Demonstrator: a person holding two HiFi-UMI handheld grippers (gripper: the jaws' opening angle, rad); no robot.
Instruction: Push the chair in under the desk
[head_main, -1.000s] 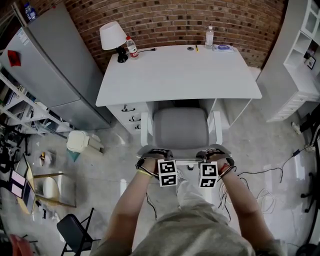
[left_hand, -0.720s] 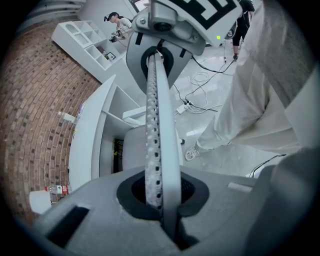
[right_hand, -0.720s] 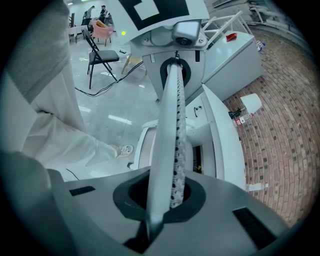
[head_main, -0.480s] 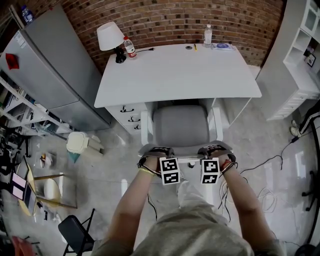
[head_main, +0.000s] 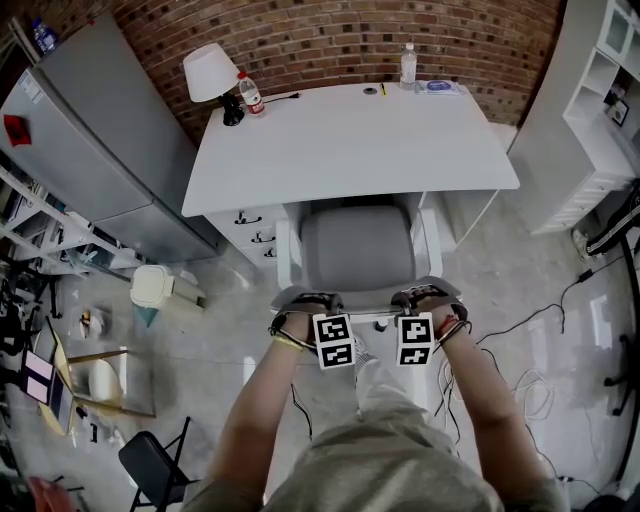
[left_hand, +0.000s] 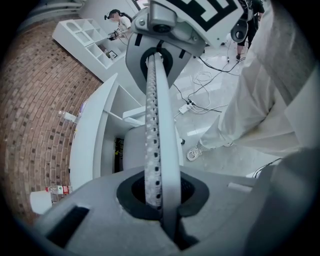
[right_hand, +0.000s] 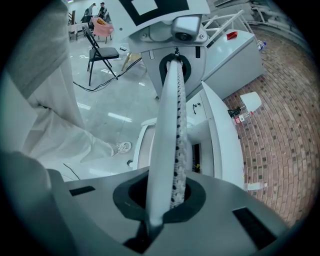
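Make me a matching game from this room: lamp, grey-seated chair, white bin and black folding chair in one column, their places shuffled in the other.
1 lamp
2 grey-seated chair
3 white bin
4 black folding chair

A on the floor, close by the desk's left side
B on the desk's back left corner
C at the middle of the desk's front edge
D on the floor far from the desk, lower left of the head view

Pairs: 1-B, 2-C, 3-A, 4-D

The chair (head_main: 360, 250) has slid slightly further in under the desk (head_main: 350, 140).
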